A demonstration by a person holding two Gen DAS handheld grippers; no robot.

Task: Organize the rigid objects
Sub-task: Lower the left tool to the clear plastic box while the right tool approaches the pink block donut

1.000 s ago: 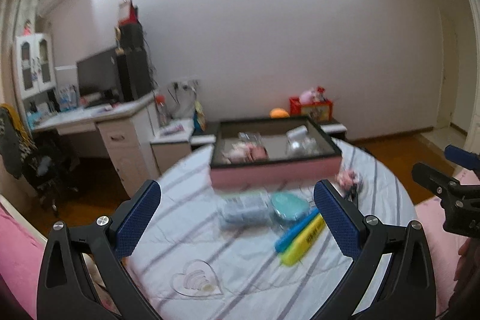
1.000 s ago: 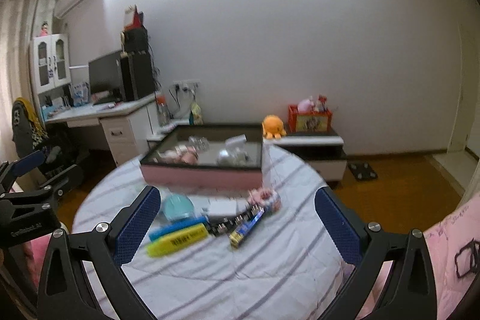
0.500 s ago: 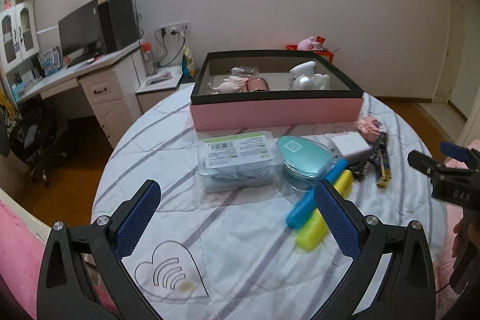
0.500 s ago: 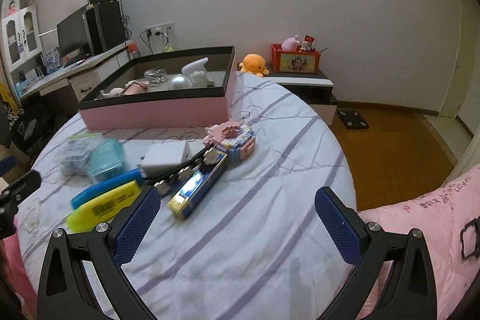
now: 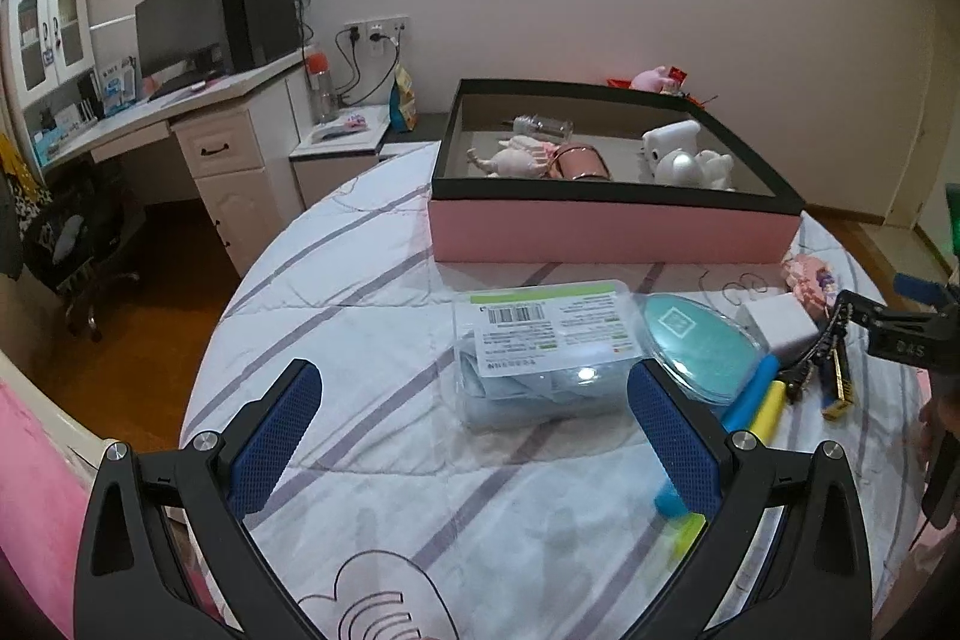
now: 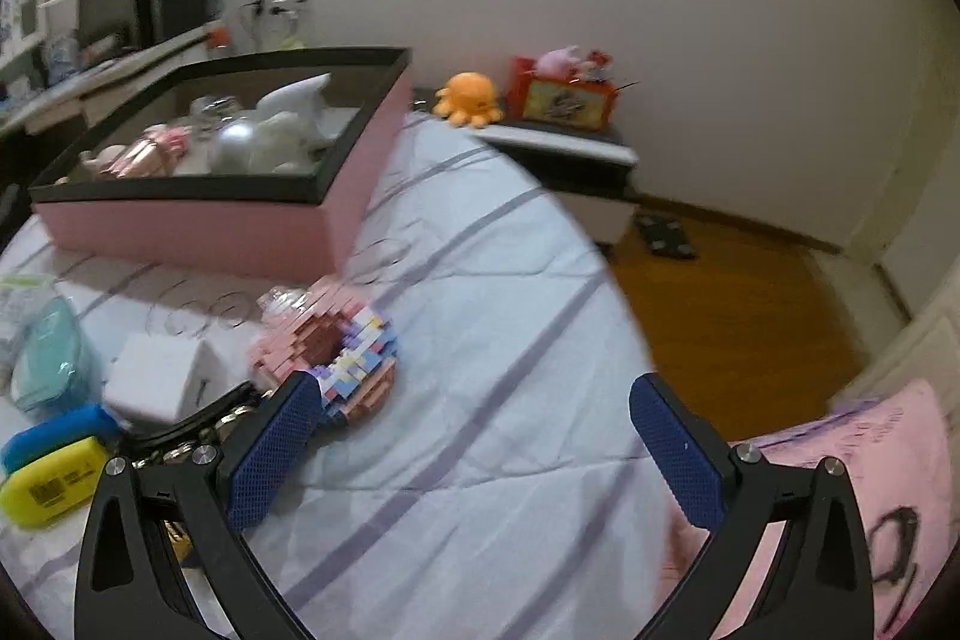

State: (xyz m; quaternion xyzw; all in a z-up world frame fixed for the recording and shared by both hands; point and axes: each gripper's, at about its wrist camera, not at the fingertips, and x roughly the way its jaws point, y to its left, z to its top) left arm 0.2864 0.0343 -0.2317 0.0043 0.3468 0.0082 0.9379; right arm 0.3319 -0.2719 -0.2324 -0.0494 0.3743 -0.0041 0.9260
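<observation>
The tablecloth (image 5: 372, 316) is matt quilted cloth, creased and striped. On it the clear package (image 5: 540, 352) is glossy plastic with a paper label, and the teal case (image 5: 699, 343) is shiny plastic too. The pink box (image 5: 612, 232) looks like matt card (black-edged). Both grippers' pads (image 6: 273, 460) carry rough, dimpled blue rubber, and the floor (image 6: 738, 316) is polished wood.

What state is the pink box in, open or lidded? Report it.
Open. The pink box has no lid on it: its black rim frames an uncovered interior where a white toy and other small items show.
</observation>
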